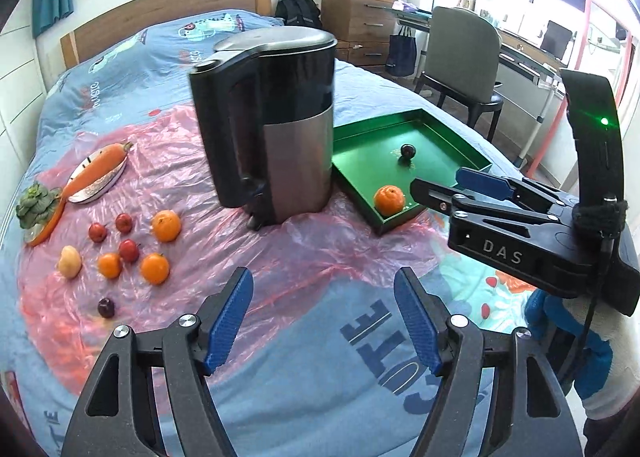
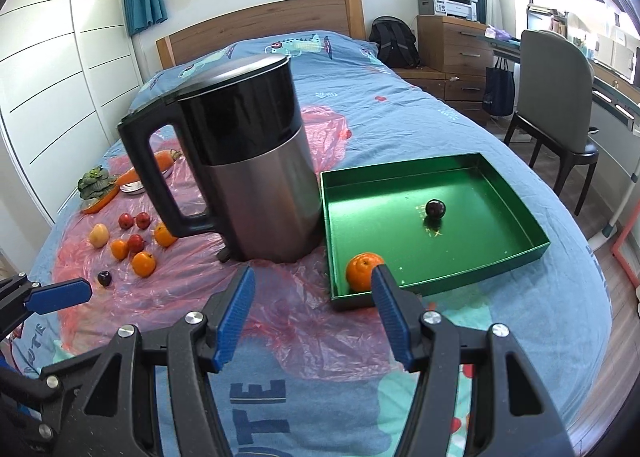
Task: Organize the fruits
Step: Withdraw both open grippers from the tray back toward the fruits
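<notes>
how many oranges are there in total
4. One orange lies in the near corner of the green tray. Three lie on the pink plastic left of the kettle. The kettle may hide others.

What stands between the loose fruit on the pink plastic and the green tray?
The black-and-steel kettle stands upright between the loose fruit and the green tray, close beside the tray's near-left wall. Both wrist views show it.
</notes>
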`<action>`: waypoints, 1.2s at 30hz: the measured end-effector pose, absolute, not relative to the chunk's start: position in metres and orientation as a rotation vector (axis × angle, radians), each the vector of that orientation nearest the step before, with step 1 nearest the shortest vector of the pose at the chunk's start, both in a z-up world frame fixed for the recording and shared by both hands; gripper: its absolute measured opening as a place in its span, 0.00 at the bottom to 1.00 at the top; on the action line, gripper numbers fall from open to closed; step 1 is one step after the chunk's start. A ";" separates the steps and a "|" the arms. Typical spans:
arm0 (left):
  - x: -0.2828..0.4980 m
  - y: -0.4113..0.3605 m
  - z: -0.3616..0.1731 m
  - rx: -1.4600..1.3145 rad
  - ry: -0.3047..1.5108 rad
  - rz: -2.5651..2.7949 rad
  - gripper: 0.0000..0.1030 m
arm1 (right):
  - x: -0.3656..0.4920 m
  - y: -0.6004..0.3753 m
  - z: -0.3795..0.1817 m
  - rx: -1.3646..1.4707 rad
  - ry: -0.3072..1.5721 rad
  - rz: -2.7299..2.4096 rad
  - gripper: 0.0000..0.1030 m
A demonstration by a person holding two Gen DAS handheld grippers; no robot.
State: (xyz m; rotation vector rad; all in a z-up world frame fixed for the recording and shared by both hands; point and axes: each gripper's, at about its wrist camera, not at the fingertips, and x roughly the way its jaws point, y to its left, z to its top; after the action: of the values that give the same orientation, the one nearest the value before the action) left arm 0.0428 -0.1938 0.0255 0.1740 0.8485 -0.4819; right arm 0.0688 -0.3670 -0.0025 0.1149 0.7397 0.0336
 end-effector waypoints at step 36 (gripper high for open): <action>0.062 0.011 -0.052 -0.075 0.857 -0.139 0.66 | 0.077 -0.164 -0.052 -0.060 0.832 0.359 0.87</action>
State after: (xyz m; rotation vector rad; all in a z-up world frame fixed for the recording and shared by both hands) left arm 0.0624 0.0106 -0.0519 -0.0754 0.8573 -0.1389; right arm 0.0770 -0.1644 -0.0521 -0.0604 0.8316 0.3587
